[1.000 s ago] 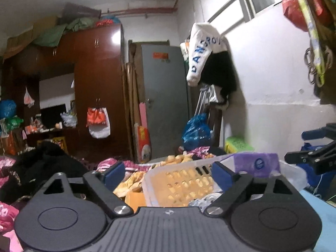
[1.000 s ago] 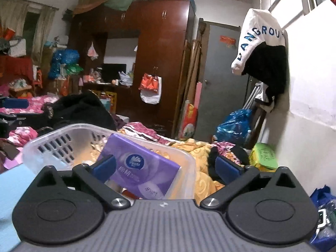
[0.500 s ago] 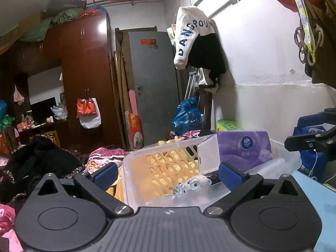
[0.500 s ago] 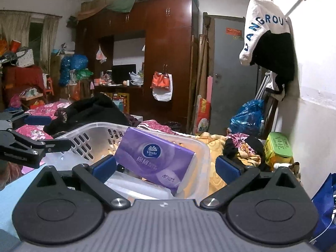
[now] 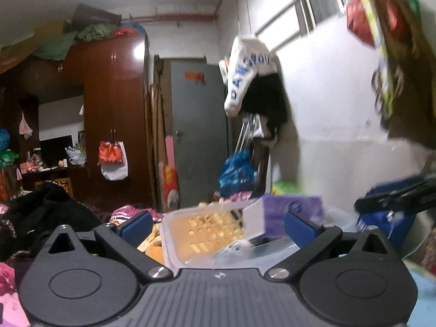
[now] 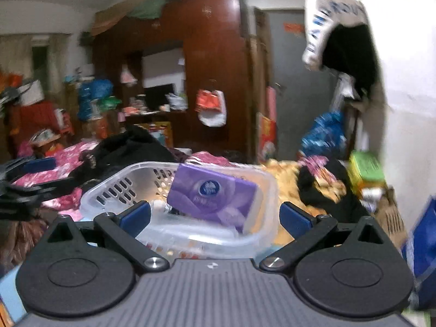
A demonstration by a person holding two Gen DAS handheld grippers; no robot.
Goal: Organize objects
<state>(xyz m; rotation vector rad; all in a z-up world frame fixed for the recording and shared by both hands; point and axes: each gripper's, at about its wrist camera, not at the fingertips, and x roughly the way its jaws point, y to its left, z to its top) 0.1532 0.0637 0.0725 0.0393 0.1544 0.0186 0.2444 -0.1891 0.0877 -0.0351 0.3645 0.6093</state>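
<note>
A clear plastic basket (image 6: 122, 184) sits just ahead of both grippers; it also shows in the left wrist view (image 5: 174, 234). A purple tissue pack (image 6: 211, 196) leans inside it against the right wall, also seen in the left wrist view (image 5: 288, 212). A small white item (image 5: 231, 246) lies on the basket floor. My left gripper (image 5: 216, 224) is open and empty at the basket's near left end. My right gripper (image 6: 215, 215) is open and empty, its jaws spread before the basket's near rim. Each gripper shows at the edge of the other's view.
Piled clothes, black (image 6: 130, 147) and pink (image 6: 68, 152), lie on the bed behind the basket. A brown wardrobe (image 5: 114, 114) and grey door (image 5: 199, 136) stand at the back. A green box (image 6: 365, 169) and blue bag (image 5: 387, 223) sit by the white wall at right.
Both cameras have swung and blurred. The right gripper tilted down toward the basket, which now sits lower and nearer. The left view lifted slightly. Both stay open.
</note>
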